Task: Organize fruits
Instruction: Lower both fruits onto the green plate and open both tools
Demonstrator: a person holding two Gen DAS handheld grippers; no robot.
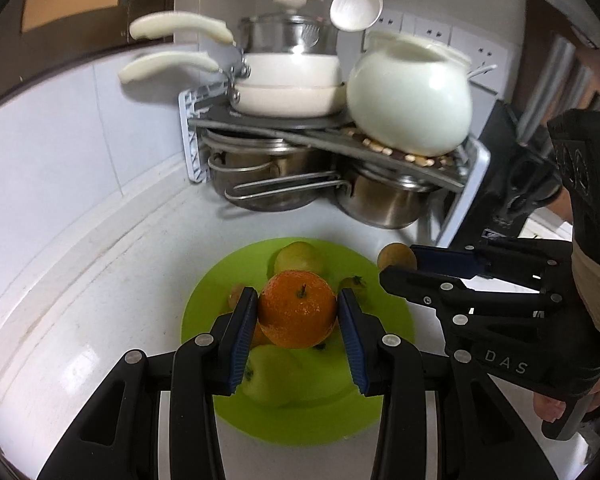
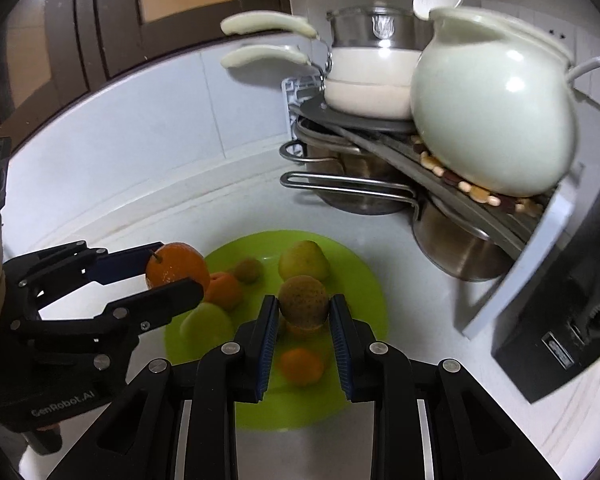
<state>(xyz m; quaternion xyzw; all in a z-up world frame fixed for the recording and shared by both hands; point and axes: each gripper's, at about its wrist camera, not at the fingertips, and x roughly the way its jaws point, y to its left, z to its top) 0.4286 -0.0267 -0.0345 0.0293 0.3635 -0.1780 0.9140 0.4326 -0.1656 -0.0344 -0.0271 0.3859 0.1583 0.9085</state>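
Observation:
My left gripper (image 1: pixel 297 312) is shut on a large orange (image 1: pixel 296 310) and holds it above the lime green plate (image 1: pixel 204 300). My right gripper (image 2: pixel 304 308) is shut on a brown kiwi (image 2: pixel 303 300) over the same plate (image 2: pixel 364 280). In the right wrist view the plate holds a yellow-green apple (image 2: pixel 304 260), a green pear (image 2: pixel 206 322), small oranges (image 2: pixel 302 366) and a second kiwi (image 2: pixel 249 270). The left gripper with the orange (image 2: pixel 176 266) shows at the left there. The right gripper with its kiwi (image 1: pixel 396 258) shows at the right of the left wrist view.
A grey corner rack (image 1: pixel 340 136) behind the plate carries white pans (image 1: pixel 288 80), a white ceramic pot (image 1: pixel 410 96) and steel pots (image 1: pixel 376 200) underneath. A white spoon (image 1: pixel 356 0) hangs above. A black box (image 2: pixel 560 320) stands at the right. The white counter (image 1: pixel 100 280) curves along the tiled wall.

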